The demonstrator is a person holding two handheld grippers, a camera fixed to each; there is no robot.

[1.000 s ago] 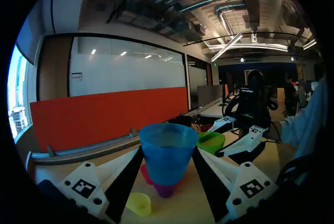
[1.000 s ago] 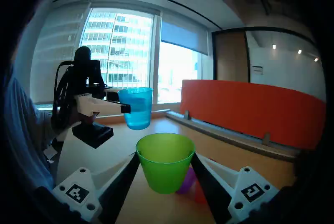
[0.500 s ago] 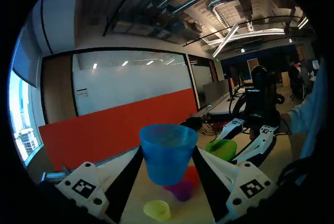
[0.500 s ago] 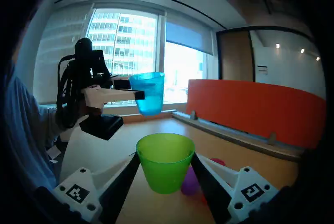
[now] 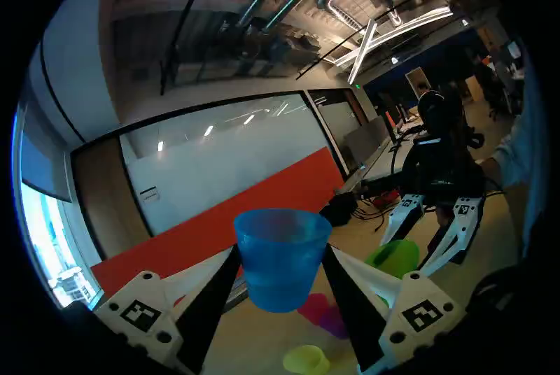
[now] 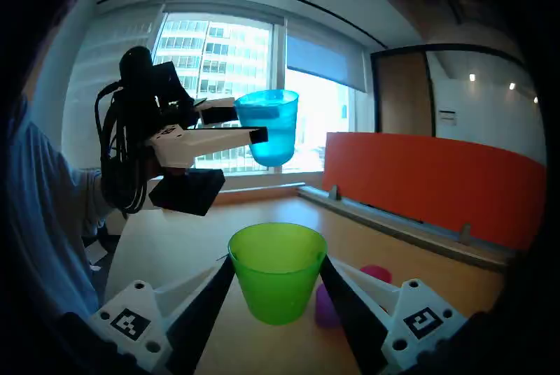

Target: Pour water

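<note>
Nearest the camera in the right gripper view, the right gripper [image 6: 277,284] has both fingers pressed against the sides of an upright, translucent green plastic cup [image 6: 278,266], which looks empty and is held above the light wooden table [image 6: 420,252]. Just beyond it and up to the left, the left gripper [image 6: 249,122] clamps a translucent blue plastic cup [image 6: 269,126] that seems to carry water in its lower part. Over the last second this blue cup has risen from about the level of the green rim to well above it, and it has drifted closer. The left gripper view has also rolled, so the hand is starting to tip. The blue cup leans slightly and no stream shows, so I judge the pour is about to begin, not underway. Its lip is not yet over the green mouth, so it needs to come further across. Farther off, a small purple cup [image 6: 323,305] and a pink one [image 6: 376,273] sit on the table, before an orange wall panel [image 6: 448,179].
</note>
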